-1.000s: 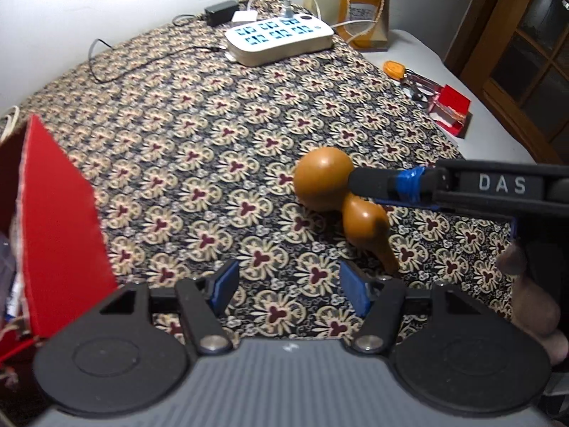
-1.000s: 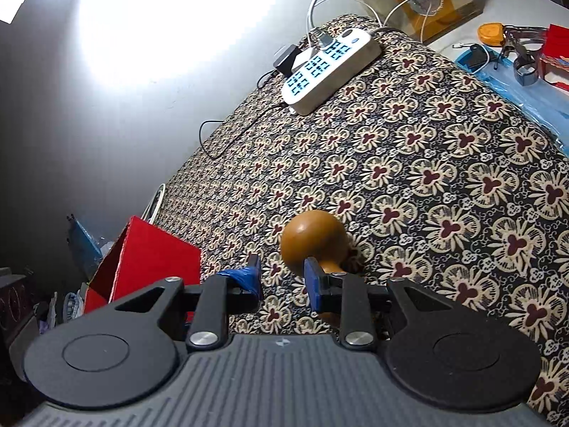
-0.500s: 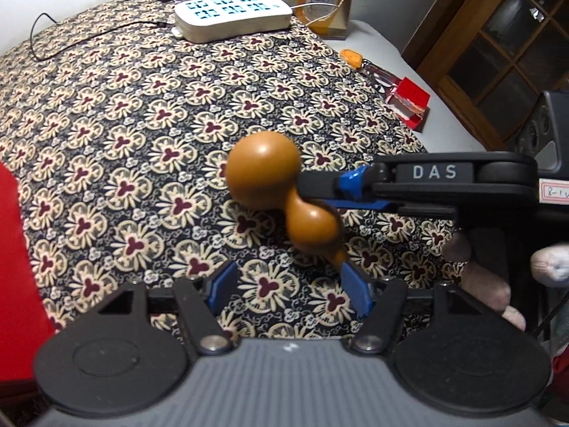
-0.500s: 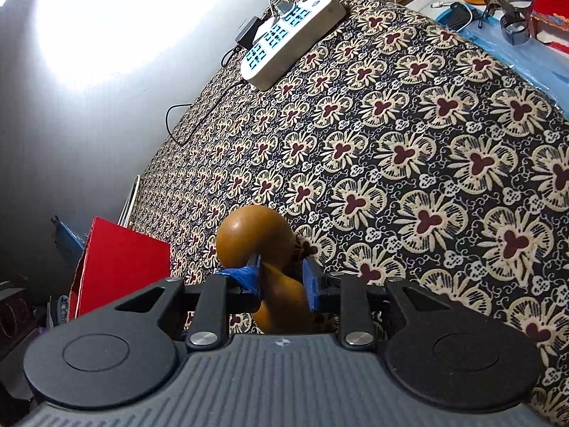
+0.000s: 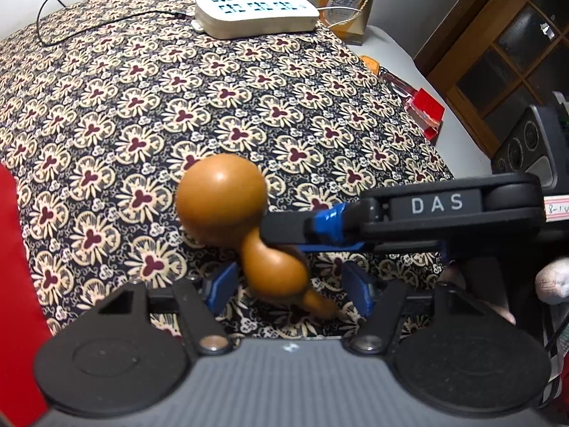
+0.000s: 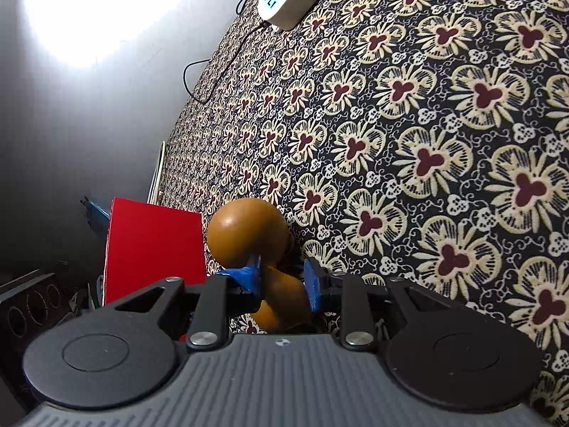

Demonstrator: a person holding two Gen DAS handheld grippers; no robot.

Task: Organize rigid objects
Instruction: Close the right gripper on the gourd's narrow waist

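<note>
A brown gourd (image 5: 227, 210) with a large bulb, a smaller bulb and a thin stem is held above the patterned tablecloth (image 5: 142, 106). My right gripper (image 6: 281, 281) is shut on the gourd (image 6: 249, 231) at its narrow waist; its black finger reaches in from the right in the left wrist view (image 5: 295, 227). My left gripper (image 5: 290, 288) is open, and the gourd's smaller bulb and stem hang between its blue pads without touching them. A red box (image 6: 153, 245) stands at the table's left edge.
A white power strip (image 5: 256, 10) with cables sits at the far edge. A gift bag (image 5: 350, 7) stands behind it. Small red and orange items (image 5: 423, 106) lie on the grey surface at the right. A wooden cabinet (image 5: 515, 35) stands far right.
My right gripper closed on the gourd's waist and lifted it off the cloth. The gourd moved toward my left gripper and now hangs between its open fingers.
</note>
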